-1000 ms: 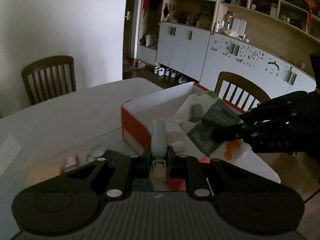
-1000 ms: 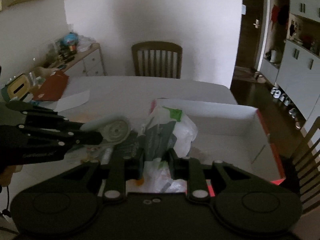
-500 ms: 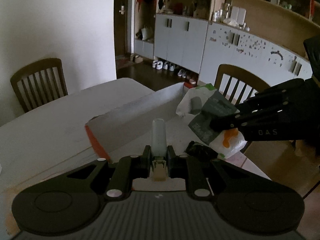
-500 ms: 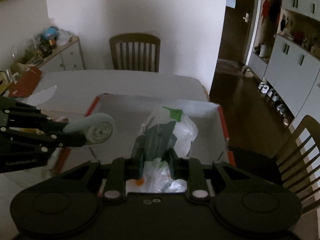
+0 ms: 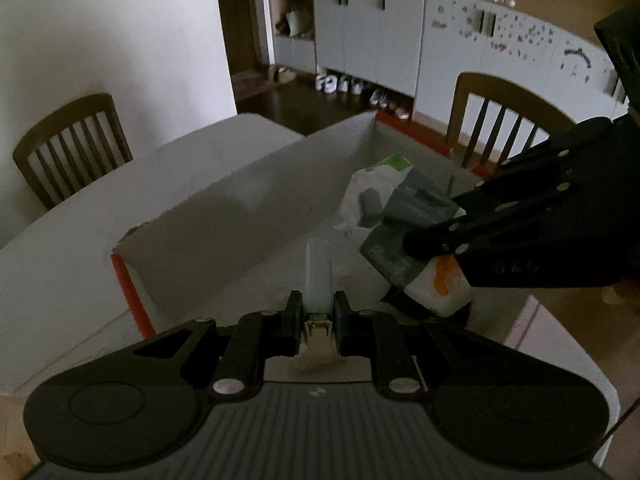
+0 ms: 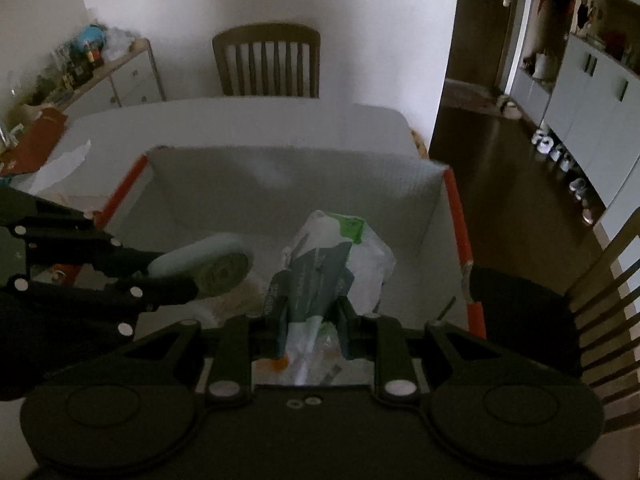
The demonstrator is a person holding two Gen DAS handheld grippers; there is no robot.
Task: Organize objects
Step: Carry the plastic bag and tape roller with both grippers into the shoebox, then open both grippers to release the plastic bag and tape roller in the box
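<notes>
Left gripper [image 5: 316, 312] is clamping a pale blue disc-shaped object [image 5: 318, 270]; right gripper [image 6: 310, 320] is pinching a crumpled white plastic bag [image 6: 344, 248], both poised over the open cardboard box [image 6: 280, 172].

The left wrist view is showing the blue object edge-on, a narrow strip between the closed fingers; the right wrist view is revealing its round flat face [image 6: 220, 270]. The left view is catching an orange mark low on the bag [image 5: 404, 216], beside the right gripper's [image 5: 416, 246] tips. The box is sitting on the white table [image 5: 80, 248], a wooden chair [image 6: 266, 60] beyond.
</notes>
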